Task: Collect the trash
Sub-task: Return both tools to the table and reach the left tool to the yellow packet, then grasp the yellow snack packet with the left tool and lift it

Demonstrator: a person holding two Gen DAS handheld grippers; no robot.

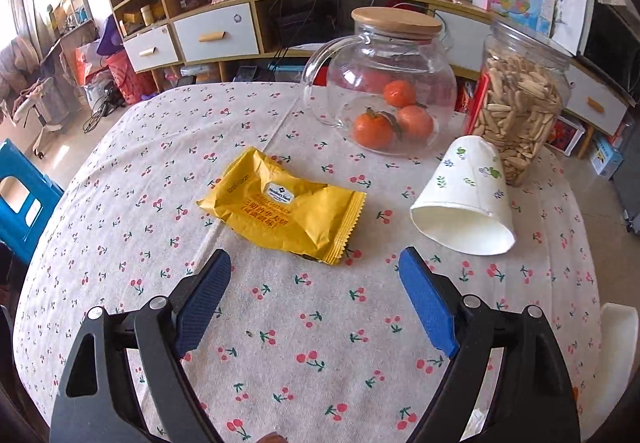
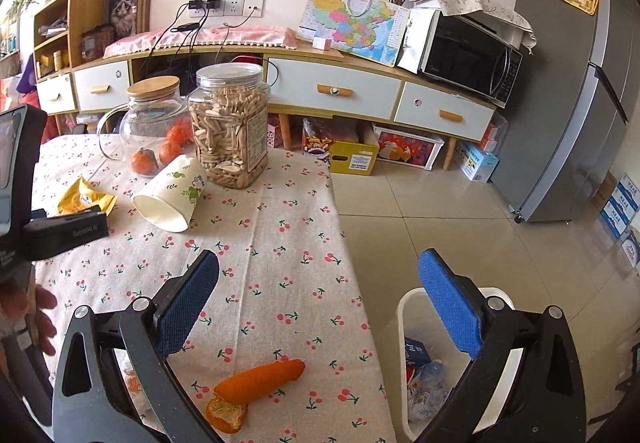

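A crumpled yellow snack wrapper point(image 1: 284, 209) lies on the cherry-print tablecloth point(image 1: 304, 323), just ahead of my open, empty left gripper point(image 1: 314, 263). A tipped-over white paper cup point(image 1: 466, 199) lies to the wrapper's right. In the right wrist view the wrapper point(image 2: 86, 197) and the cup point(image 2: 170, 193) lie far left. An orange peel point(image 2: 250, 389) lies near the table's front edge, between and below the fingers of my open, empty right gripper point(image 2: 320, 269). A white trash bin point(image 2: 424, 371) with rubbish in it stands on the floor beside the table.
A glass jar with tangerines point(image 1: 390, 83) and a plastic jar of seeds point(image 1: 516, 107) stand at the table's back. A blue stool point(image 1: 20, 199) stands left of the table. A cabinet with a microwave point(image 2: 468, 55) and a fridge point(image 2: 580, 83) line the far wall.
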